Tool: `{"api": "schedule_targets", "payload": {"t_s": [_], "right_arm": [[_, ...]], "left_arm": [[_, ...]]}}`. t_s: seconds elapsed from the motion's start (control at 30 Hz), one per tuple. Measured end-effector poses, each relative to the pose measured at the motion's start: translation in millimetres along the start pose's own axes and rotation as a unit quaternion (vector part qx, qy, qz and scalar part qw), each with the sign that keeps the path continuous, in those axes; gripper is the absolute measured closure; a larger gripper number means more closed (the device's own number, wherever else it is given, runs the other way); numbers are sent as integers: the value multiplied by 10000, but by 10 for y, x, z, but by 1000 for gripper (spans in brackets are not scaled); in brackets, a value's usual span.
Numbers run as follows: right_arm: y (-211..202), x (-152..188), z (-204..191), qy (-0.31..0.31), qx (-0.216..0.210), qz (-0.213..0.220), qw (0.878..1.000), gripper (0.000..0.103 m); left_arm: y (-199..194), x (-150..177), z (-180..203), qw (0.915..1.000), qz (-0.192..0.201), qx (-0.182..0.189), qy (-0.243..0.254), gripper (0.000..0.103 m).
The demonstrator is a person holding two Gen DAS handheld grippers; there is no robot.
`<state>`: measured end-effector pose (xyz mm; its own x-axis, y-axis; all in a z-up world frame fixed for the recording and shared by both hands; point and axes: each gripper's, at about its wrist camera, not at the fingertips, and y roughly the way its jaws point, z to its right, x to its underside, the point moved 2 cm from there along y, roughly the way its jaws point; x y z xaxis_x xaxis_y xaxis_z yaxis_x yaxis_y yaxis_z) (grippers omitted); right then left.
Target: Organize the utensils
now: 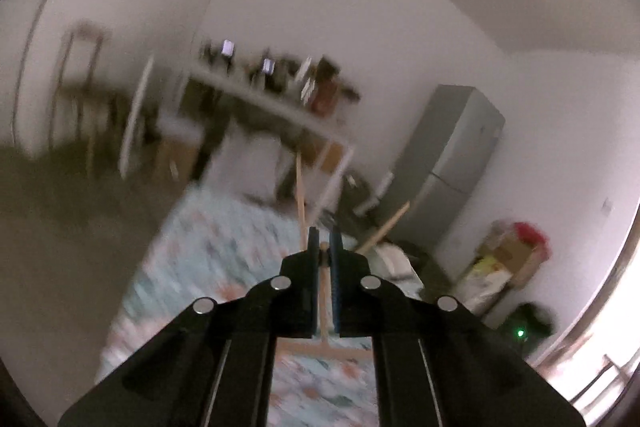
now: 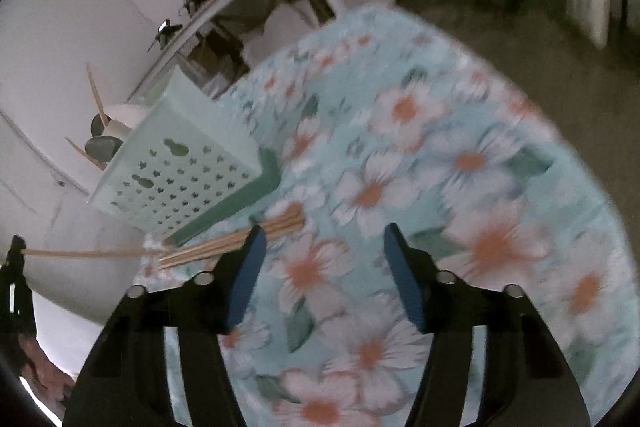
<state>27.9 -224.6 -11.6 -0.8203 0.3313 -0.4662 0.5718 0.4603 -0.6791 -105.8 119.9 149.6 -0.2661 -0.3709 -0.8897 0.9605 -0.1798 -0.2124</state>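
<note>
Room: blurred white walls, a long white shelf (image 1: 276, 107) crowded with small dark things that are too smeared to name, and a grey fridge (image 1: 452, 163) against the wall on the right of the left wrist view.
Tablecloth: a pale blue cloth with white and orange flowers (image 2: 400, 155) covers the table and fills most of the right wrist view.
Basket: a mint-green perforated holder (image 2: 180, 171) stands on the cloth near its far left edge; beyond it sits a white container (image 2: 120, 119) with wooden handles rising from it and dark rounded utensil heads beside it.
Right gripper: the right gripper (image 2: 324, 239) hangs tilted down over the cloth, its blue pads standing well apart with only flowered fabric between them; it holds nothing.
Loose chopsticks: a bundle of wooden chopsticks (image 2: 276, 225) lies flat on the cloth just in front of the basket, its middle hidden behind the right gripper's left finger.
Left gripper: the left gripper (image 1: 325, 239) is raised above the table, pointing across the room, its jaws pinched narrow on a single chopstick.
Held chopstick: this thin wooden stick (image 1: 300, 187) runs up between the pads and on past the fingertips; in the right wrist view it shows as a pale stick (image 2: 80, 253) reaching in from the left edge.
</note>
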Motion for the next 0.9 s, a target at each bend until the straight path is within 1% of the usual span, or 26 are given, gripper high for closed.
{"api": "schedule_targets", "payload": {"t_s": [0.03,0.07,0.13,0.2,0.27,0.3,0.4,0.47,0.6,0.7,0.77,0.83,0.9], "right_arm": [[50,1,6,110,-121,-109,9998,55],[122,9,16,276,-296,-269,9988,60],[231,20,16,478,-532,-508,9961,64],[359,27,35,778,-737,-661,9920,64],[454,23,67,1047,-833,-745,9882,64],[487,17,77,1147,-829,-797,9867,64],[537,-16,99,1415,-996,-819,9815,63],[590,-23,101,1536,-1101,-856,9782,63],[620,-20,82,1565,-1195,-862,9766,63],[652,-12,95,1654,-1205,-800,9756,74],[674,5,131,1745,-1199,-770,9743,87],[682,21,176,1845,-1223,-740,9724,92],[659,22,225,1893,-1289,-707,9709,93]], "left_arm": [[-44,-52,49,9998,56,-64,199,99],[-62,-83,61,9995,62,-96,277,99],[-15,-71,71,9991,-47,-137,400,99],[74,31,55,9981,-185,-304,503,99],[137,140,36,9976,-267,-378,520,99],[124,170,41,9968,-153,-487,617,99],[90,196,28,9969,-110,-437,648,98],[86,235,10,9965,-60,-485,684,98],[58,286,-26,9969,-78,-471,626,98],[27,316,-74,9975,-105,-477,519,98],[45,316,-113,9980,-126,-464,413,98],[38,324,-146,9981,-131,-484,360,98],[42,330,-163,9977,-121,-526,401,97]]}}
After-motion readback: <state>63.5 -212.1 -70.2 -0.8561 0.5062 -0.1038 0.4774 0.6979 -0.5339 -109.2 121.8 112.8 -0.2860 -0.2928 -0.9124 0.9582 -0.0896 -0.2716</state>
